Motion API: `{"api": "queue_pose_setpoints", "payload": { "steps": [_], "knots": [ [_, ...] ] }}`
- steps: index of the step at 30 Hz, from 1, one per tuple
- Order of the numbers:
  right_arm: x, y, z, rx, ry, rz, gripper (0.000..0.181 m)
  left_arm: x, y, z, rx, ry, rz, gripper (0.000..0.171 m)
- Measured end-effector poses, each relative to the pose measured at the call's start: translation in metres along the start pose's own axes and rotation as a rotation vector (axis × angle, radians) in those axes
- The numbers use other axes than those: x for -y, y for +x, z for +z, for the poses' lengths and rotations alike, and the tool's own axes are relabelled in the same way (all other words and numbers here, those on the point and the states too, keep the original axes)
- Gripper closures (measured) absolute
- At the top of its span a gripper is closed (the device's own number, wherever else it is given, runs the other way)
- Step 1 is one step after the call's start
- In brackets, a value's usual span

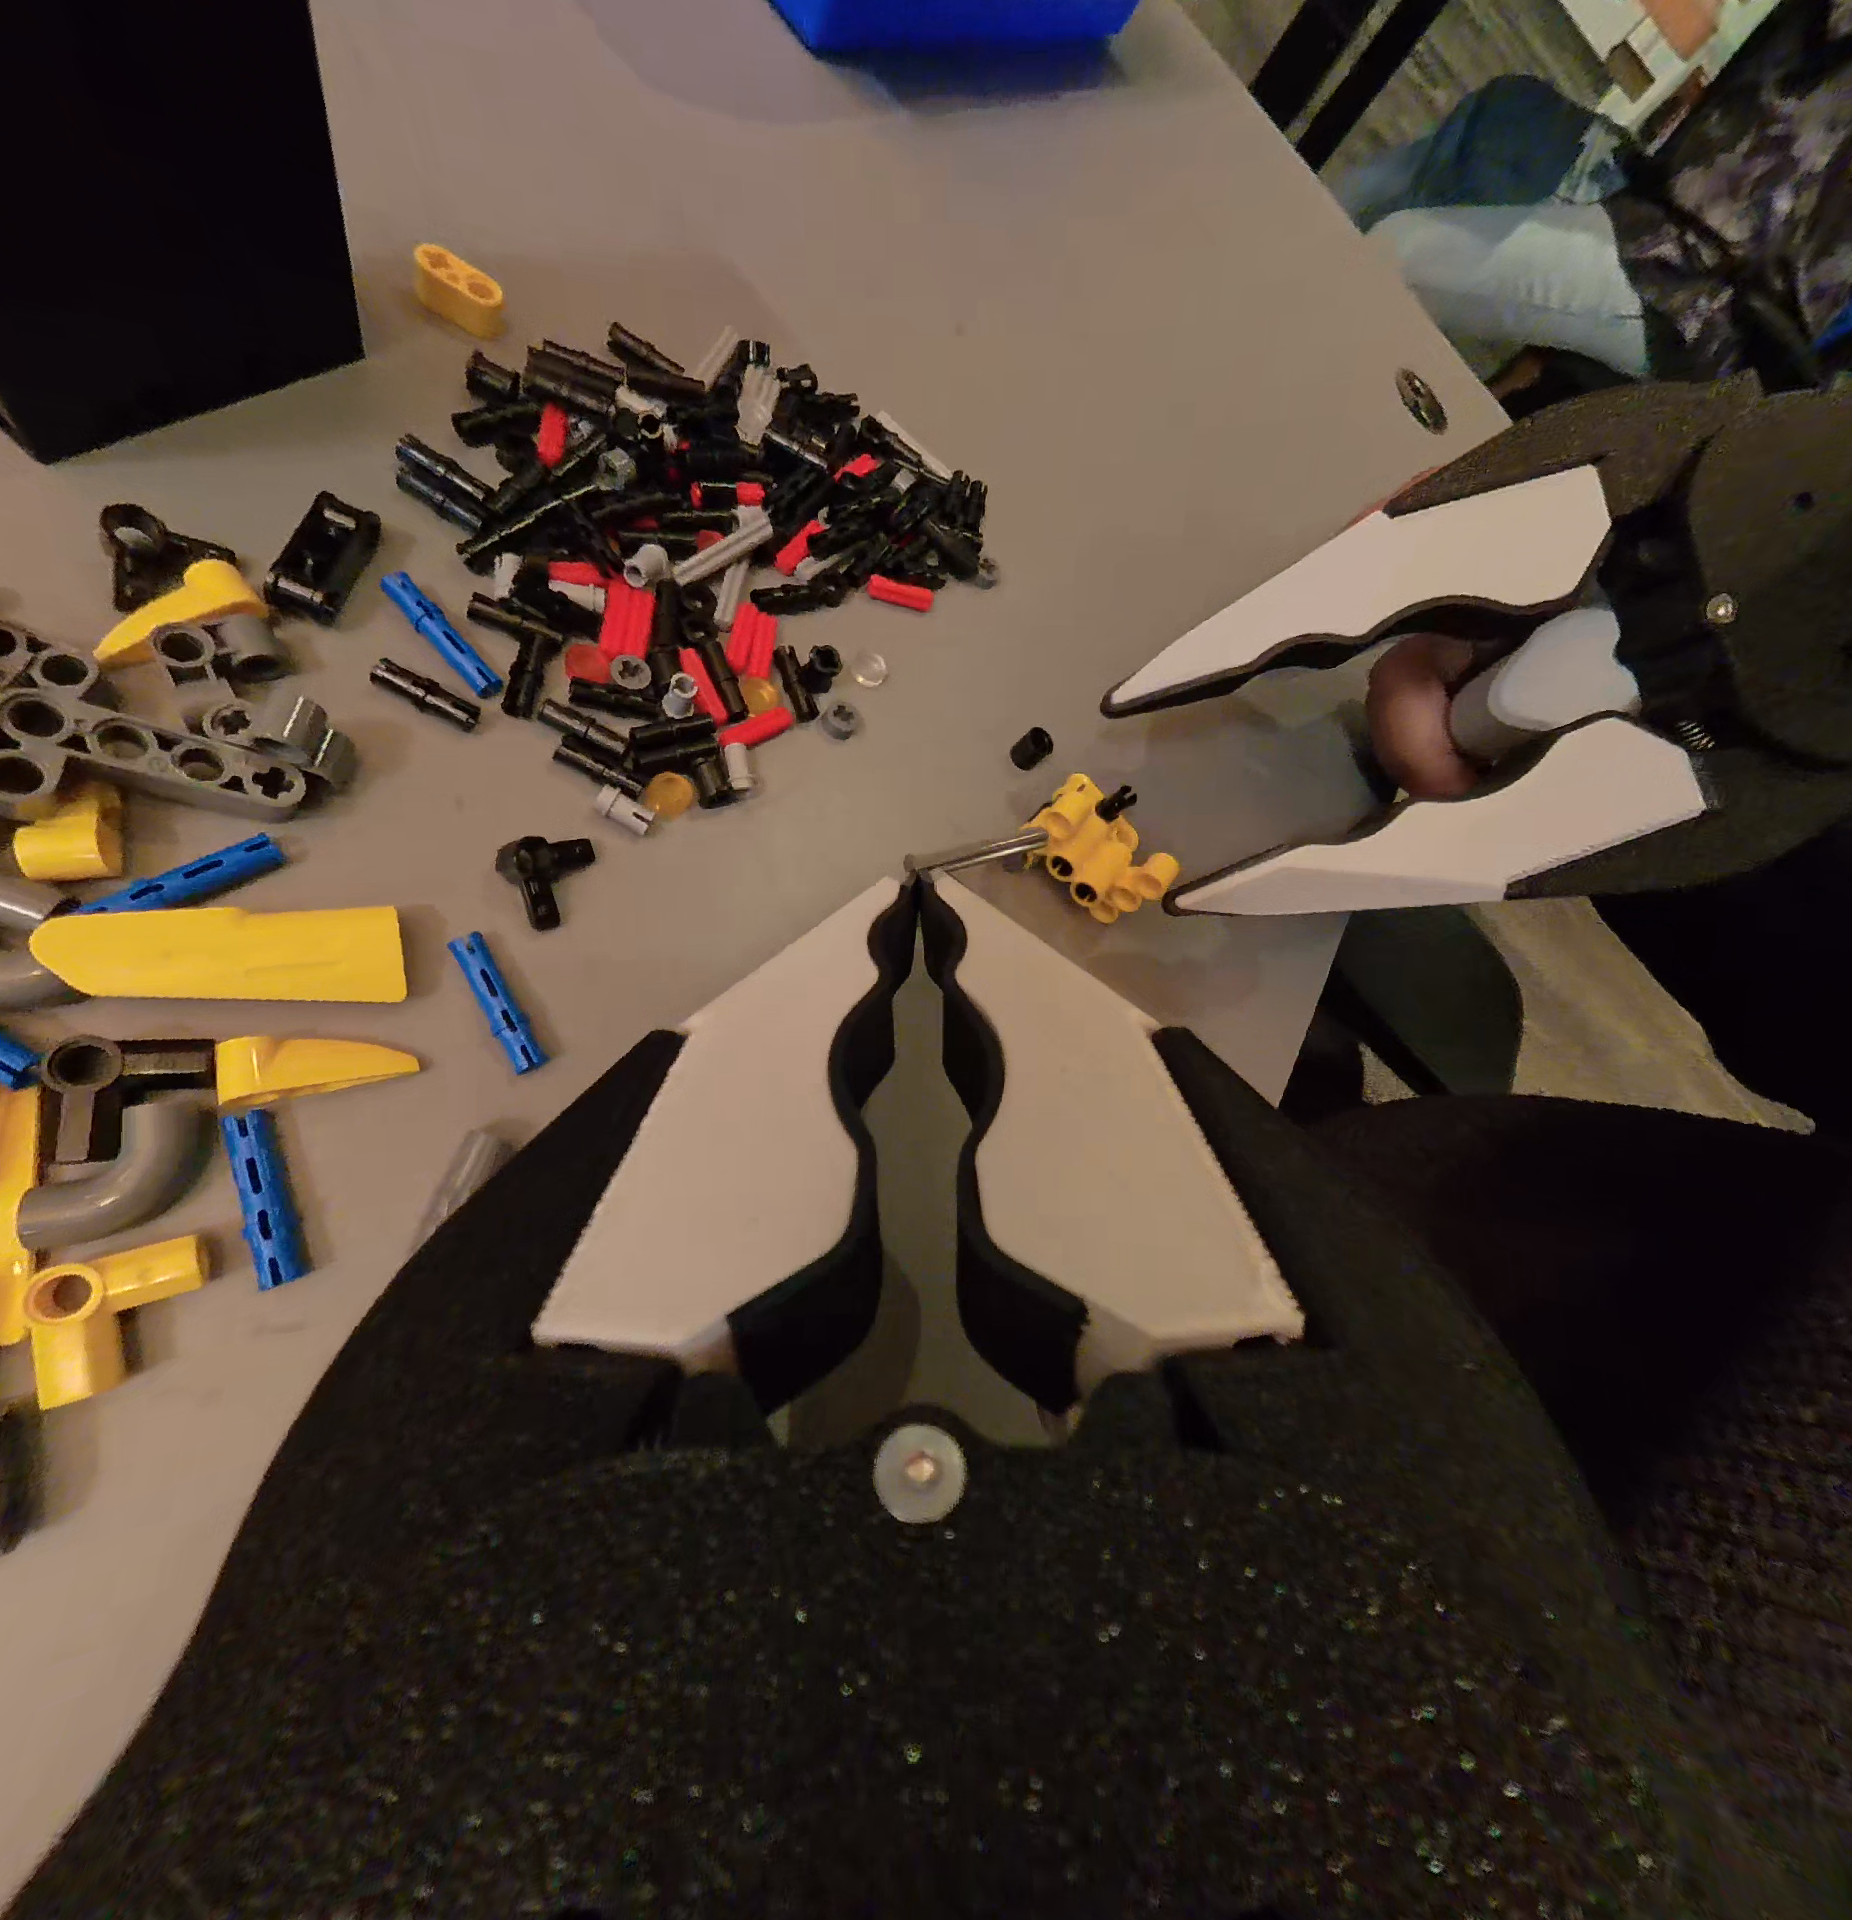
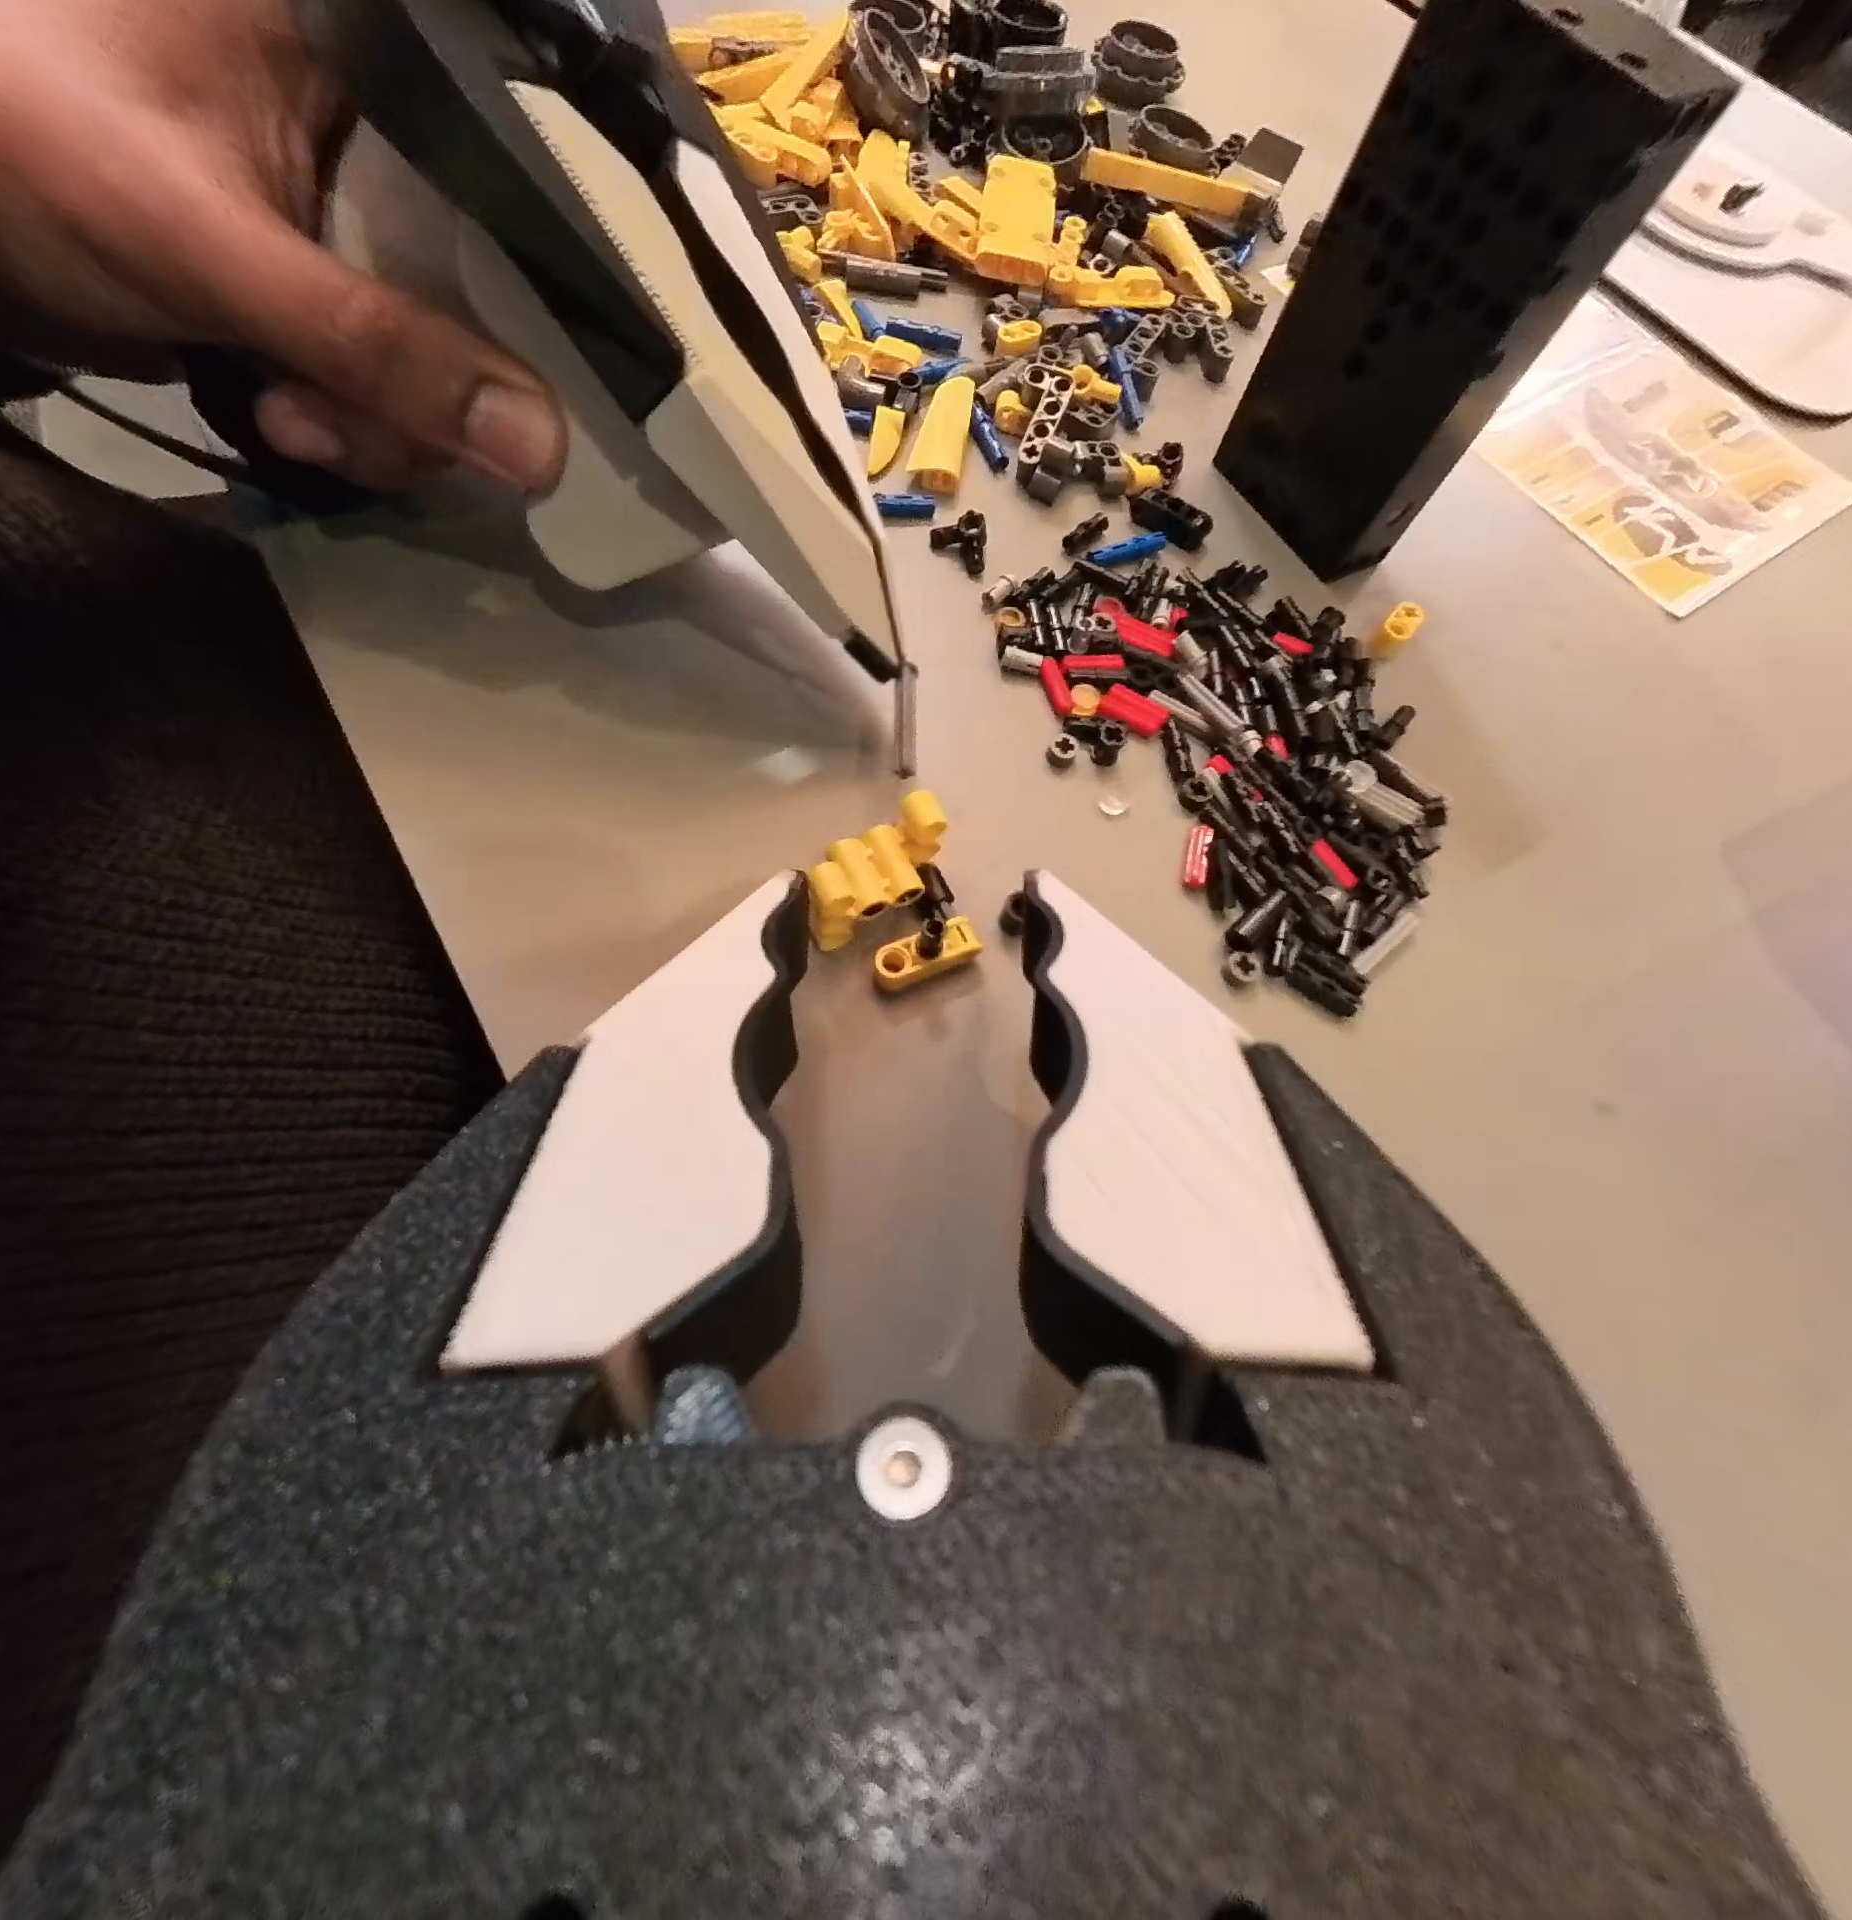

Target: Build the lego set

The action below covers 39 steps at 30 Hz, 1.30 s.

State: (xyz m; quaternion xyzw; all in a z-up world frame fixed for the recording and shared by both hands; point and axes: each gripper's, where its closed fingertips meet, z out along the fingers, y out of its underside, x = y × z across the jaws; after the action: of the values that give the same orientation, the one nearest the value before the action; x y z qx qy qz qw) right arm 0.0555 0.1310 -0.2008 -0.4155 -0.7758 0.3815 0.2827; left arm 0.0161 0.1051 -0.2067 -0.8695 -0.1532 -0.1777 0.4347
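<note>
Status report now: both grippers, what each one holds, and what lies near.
Left gripper shut on grey axle. Right gripper open, empty, over yellow assembly. Loose black sleeve beside.

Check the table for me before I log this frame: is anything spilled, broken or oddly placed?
Nothing looks damaged. One small black bush lies apart from the pin pile, near the yellow assembly.

gripper bodies [image 2: 901, 1662]: rough, speckly black plastic, matt
fingers [image 1: 797, 1122]: smooth white plastic
grey axle [image 1: 969, 854]: looks like matt plastic
yellow connector [image 2: 870, 873]: shiny plastic
table [image 1: 901, 260]: smooth grey, slight sheen
sleeve [image 2: 174, 831]: dark knit cloth
</note>
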Motion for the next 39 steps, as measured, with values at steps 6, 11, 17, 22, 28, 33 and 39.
{"api": "queue_pose_setpoints", "payload": {
  "steps": [6,11,17,22,28,33,39],
  "knots": [
    [0.0,-0.005,0.006,0.007,-0.017,-0.04,0.144,-0.001,0.001,0.002,0.017,0.0,-0.002,0.171],
    [-0.002,-0.008,0.009,0.025,-0.039,-0.044,0.153,0.0,0.004,0.004,0.031,0.009,0.008,0.171],
    [0.0,-0.009,0.01,0.014,-0.033,-0.056,0.162,0.003,0.003,0.004,0.053,0.025,0.004,0.171],
    [0.005,-0.011,0.013,0.005,-0.024,-0.049,0.171,0.004,0.0,0.004,0.111,0.03,0.053,0.171],
    [0.006,-0.017,0.015,0.016,-0.026,-0.063,0.171,0.008,-0.003,0.003,0.152,0.055,0.08,0.171],
    [0.008,-0.017,0.019,-0.005,-0.031,-0.057,0.171,0.011,-0.005,0.002,0.21,0.069,0.133,0.171],
    [0.008,-0.018,0.02,-0.015,-0.033,-0.064,0.17,0.013,-0.007,-0.001,0.217,0.083,0.133,0.171]
  ]
}}
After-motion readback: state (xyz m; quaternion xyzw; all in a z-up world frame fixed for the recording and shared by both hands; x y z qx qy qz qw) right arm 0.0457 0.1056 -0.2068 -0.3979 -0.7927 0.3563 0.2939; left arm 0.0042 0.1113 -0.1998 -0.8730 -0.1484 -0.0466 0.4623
